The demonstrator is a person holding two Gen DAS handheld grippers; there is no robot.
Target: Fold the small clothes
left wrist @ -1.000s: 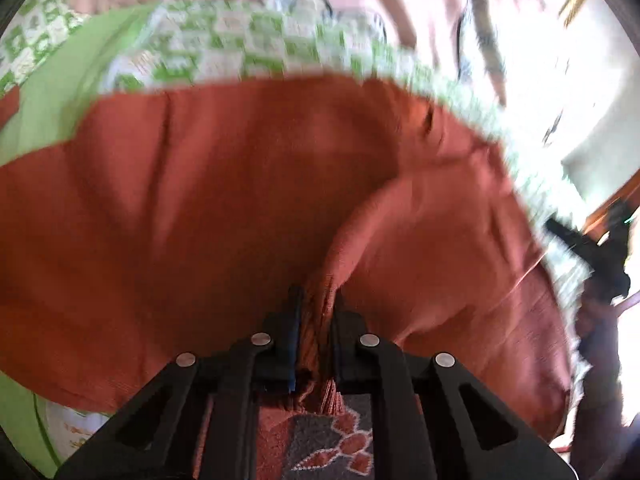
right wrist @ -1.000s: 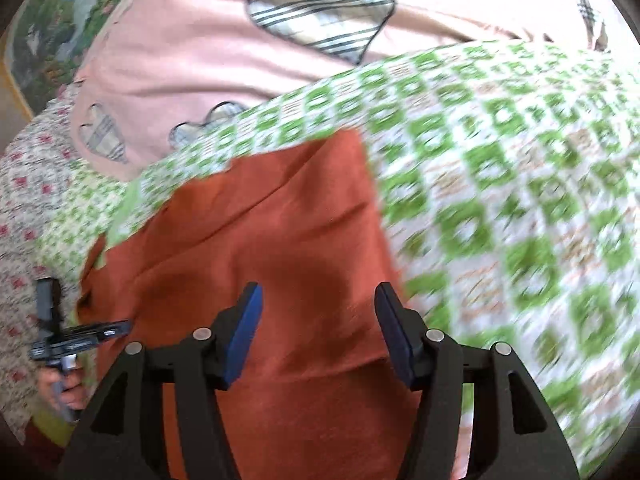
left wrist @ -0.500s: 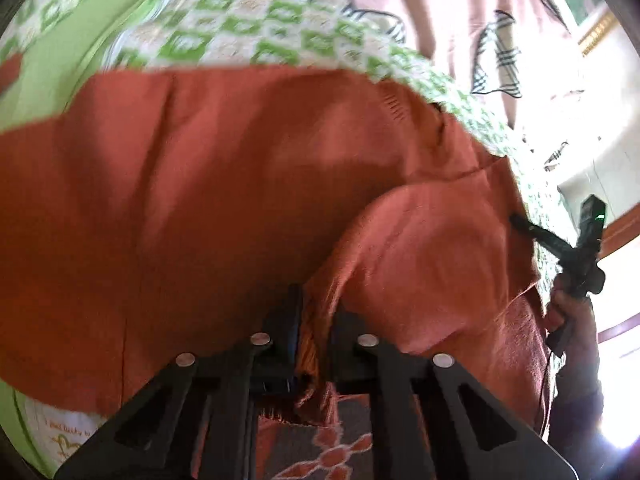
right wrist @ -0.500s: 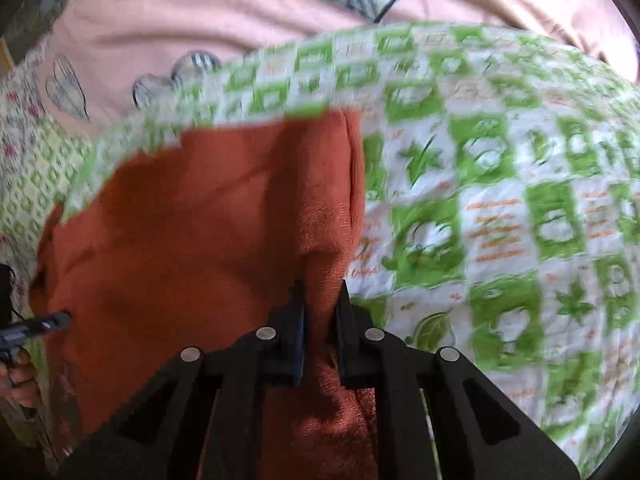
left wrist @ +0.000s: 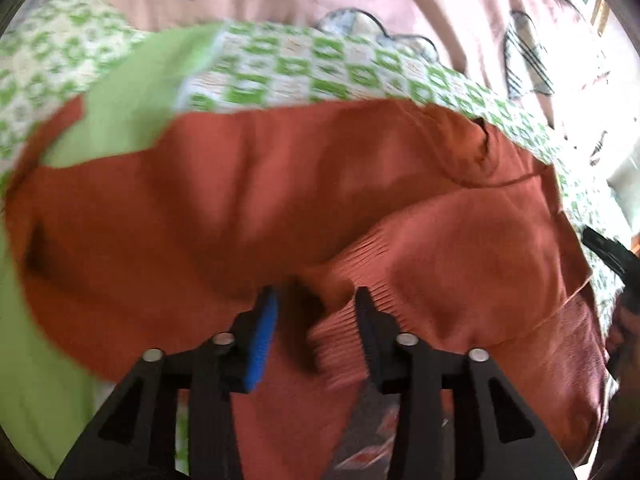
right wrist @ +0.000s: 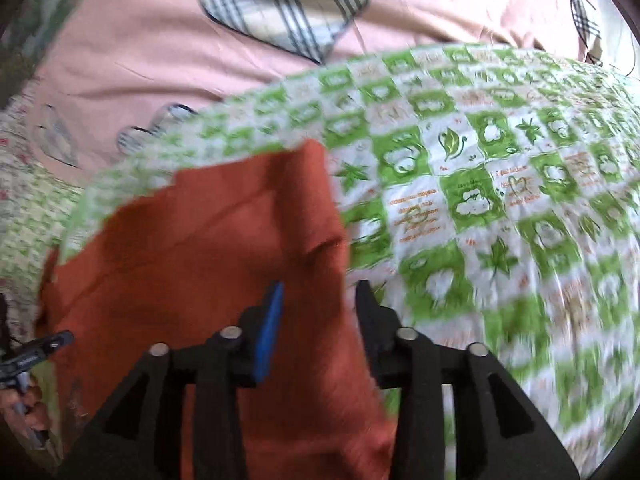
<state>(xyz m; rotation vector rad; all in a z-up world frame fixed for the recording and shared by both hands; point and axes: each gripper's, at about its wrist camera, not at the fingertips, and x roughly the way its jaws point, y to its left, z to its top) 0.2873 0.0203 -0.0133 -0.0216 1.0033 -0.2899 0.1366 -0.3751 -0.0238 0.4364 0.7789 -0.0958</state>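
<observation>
A rust-orange knit garment lies spread on a green-and-white checked cloth. My left gripper hovers over its ribbed hem; the jaws are opening, and a fold of the cloth lies loose between them with the pads off it. In the right wrist view the same garment fills the lower left, its right edge running between the fingers of my right gripper. Those jaws are opening too, with the pads apart from the fabric. The other gripper shows at the far left edge.
A pink sheet with plaid hearts lies beyond the checked cloth. A plain light-green fabric sits at the left under the garment. A person's hand holds the other gripper's handle.
Both grippers were shut on folds of the orange garment half a second ago; both have now opened and let the fabric go. The right one had closed from open before that.
</observation>
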